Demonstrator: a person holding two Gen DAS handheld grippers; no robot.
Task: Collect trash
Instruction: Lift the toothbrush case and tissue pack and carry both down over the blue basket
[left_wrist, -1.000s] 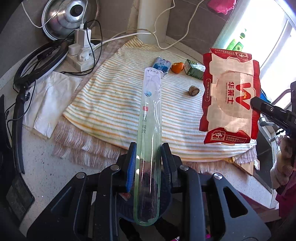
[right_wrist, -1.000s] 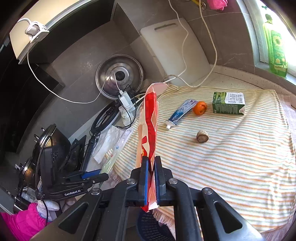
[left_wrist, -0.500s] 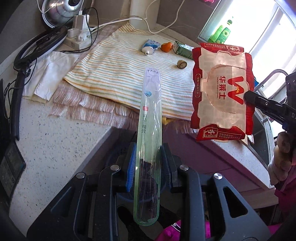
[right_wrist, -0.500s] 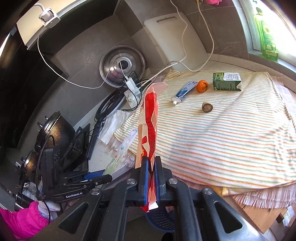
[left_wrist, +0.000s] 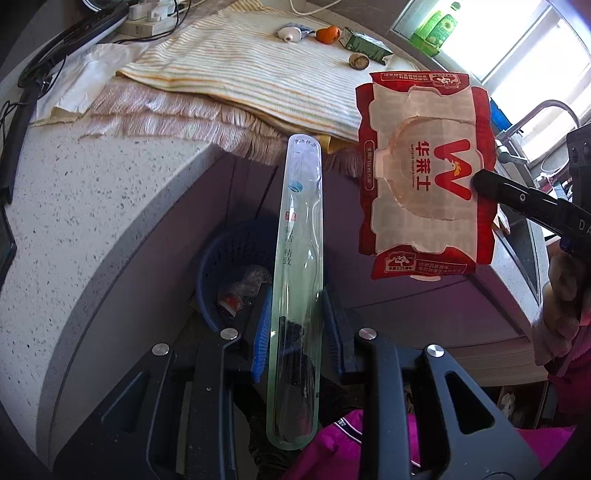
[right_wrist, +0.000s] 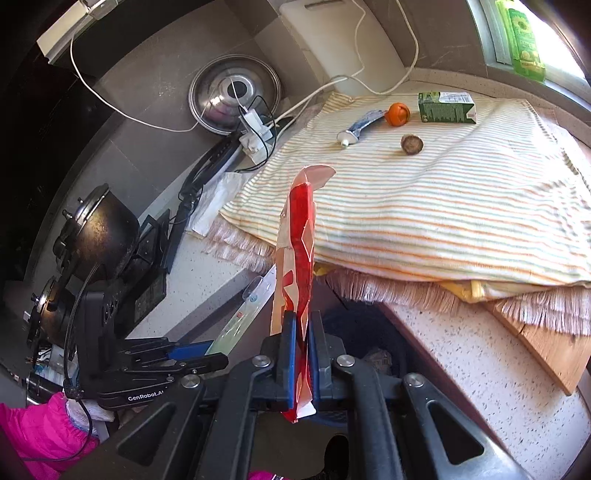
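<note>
At lower centre, the left tool (left_wrist: 295, 317) is angled downward, clamped on a clear toothbrush package (left_wrist: 297, 280) above the blue bin (left_wrist: 221, 266). The red wrapper (right_wrist: 297, 258) is pinched upright in the fully closed right tool (right_wrist: 302, 354).

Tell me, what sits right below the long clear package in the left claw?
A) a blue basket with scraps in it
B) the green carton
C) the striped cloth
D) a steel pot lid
A: in the left wrist view, the blue basket lies under the clear package that the left claw holds.
</note>
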